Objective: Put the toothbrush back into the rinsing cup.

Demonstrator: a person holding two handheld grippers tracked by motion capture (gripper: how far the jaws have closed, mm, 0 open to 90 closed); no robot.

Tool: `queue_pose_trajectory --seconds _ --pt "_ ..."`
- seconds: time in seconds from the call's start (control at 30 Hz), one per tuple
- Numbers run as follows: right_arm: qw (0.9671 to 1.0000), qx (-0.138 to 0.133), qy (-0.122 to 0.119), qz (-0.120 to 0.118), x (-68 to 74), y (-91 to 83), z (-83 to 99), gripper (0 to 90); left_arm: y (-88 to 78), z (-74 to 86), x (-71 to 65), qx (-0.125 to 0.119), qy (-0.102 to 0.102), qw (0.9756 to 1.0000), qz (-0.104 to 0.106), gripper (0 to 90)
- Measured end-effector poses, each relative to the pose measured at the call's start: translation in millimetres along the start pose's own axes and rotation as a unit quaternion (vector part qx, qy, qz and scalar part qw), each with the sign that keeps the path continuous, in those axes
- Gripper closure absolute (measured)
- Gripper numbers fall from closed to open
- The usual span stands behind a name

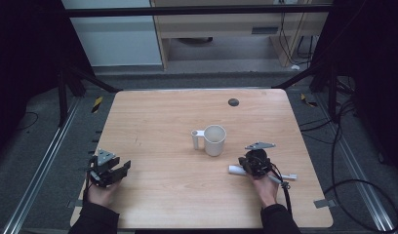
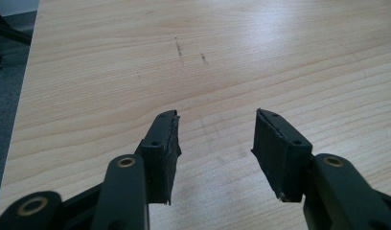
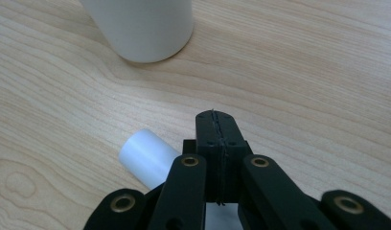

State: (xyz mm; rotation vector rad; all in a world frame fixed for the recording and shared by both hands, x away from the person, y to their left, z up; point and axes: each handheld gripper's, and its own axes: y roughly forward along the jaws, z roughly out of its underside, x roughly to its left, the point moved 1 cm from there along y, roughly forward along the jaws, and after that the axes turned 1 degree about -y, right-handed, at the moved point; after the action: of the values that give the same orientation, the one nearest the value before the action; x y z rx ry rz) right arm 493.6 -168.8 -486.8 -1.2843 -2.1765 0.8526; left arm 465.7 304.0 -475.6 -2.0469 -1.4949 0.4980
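A white mug [image 1: 214,140] stands upright near the middle of the wooden table [image 1: 158,112], its handle to the left. In the right gripper view the mug's base [image 3: 141,28] is just ahead of the jaws. A white tube-like object [image 1: 234,169] lies flat on the table to the mug's lower right. My right gripper [image 1: 255,163] hovers right over it. This gripper [image 3: 216,117] is shut, pads pressed together with nothing between them, and the tube's round end [image 3: 148,160] pokes out beneath its left side. My left gripper [image 1: 121,168] rests near the table's left edge, and its jaws [image 2: 217,115] stand open over bare wood.
A small dark round spot [image 1: 233,102] marks the far side of the table. The right gripper's cable [image 1: 287,195] trails toward the near right corner. Dark frame legs and loose cables surround the table on the floor.
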Motion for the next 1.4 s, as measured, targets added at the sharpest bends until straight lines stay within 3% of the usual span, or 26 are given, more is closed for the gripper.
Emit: queue_pose_trajectory --seconds 0.47,1.4 --pt "0.9996 0.015 -0.023 -0.001 9.9 -3.9 5.5 90.0 -0.5 0.0 0.1 0.000 0.000 1.0000 0.001 50.2" --pt "0.9987 0.031 -0.035 -0.019 13.5 -25.1 26.2 90.0 -1.4 0.0 -0.3 0.000 0.000 1.0000 0.002 50.1"
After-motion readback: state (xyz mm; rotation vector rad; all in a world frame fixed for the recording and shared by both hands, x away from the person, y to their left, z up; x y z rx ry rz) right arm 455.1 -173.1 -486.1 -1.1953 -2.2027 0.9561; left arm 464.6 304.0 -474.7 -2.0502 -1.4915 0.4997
